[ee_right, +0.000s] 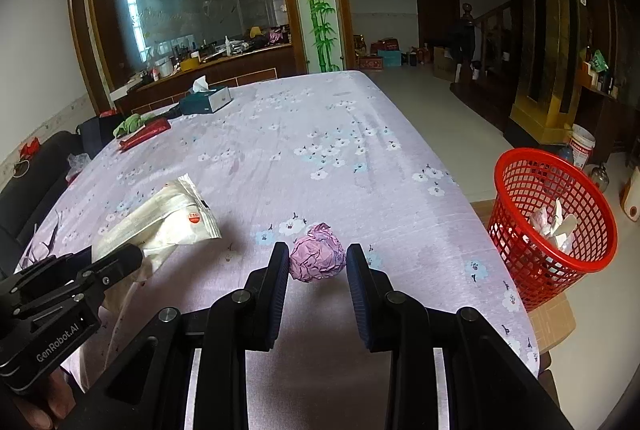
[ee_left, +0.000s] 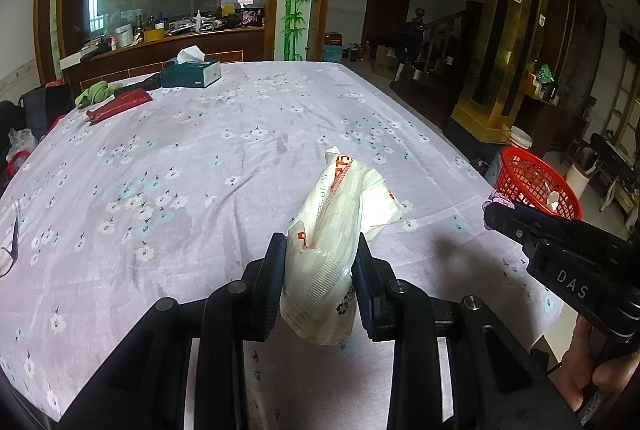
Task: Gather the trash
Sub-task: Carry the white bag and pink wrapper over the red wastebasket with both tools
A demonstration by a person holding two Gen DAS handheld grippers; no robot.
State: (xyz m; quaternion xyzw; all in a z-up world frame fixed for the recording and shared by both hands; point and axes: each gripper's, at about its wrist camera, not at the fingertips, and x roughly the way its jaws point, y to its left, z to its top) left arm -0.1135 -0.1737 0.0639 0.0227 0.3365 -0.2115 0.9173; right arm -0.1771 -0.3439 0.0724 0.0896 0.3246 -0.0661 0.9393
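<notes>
My left gripper (ee_left: pixel 320 246) is shut on a white plastic wrapper (ee_left: pixel 340 214) with red print, held above the lilac flowered tablecloth (ee_left: pixel 200 170). The right wrist view shows that wrapper (ee_right: pixel 168 218) sticking out of the left gripper (ee_right: pixel 134 256) at the left. My right gripper (ee_right: pixel 318 256) has its fingers against both sides of a crumpled pink paper ball (ee_right: pixel 318 254), near the table's right edge. In the left wrist view the right gripper (ee_left: pixel 494 214) comes in from the right with a bit of the pink ball (ee_left: pixel 498 197) at its tip. A red mesh basket (ee_right: pixel 520 250) with some white scraps stands beyond the table's right edge.
At the far left of the table lie a teal tissue box (ee_right: pixel 206 98), a red packet (ee_right: pixel 146 132) and a green cloth (ee_right: pixel 130 124). The red basket (ee_left: pixel 516 182) rests on a low wooden surface. A white bucket (ee_right: pixel 582 146) stands behind it on the floor.
</notes>
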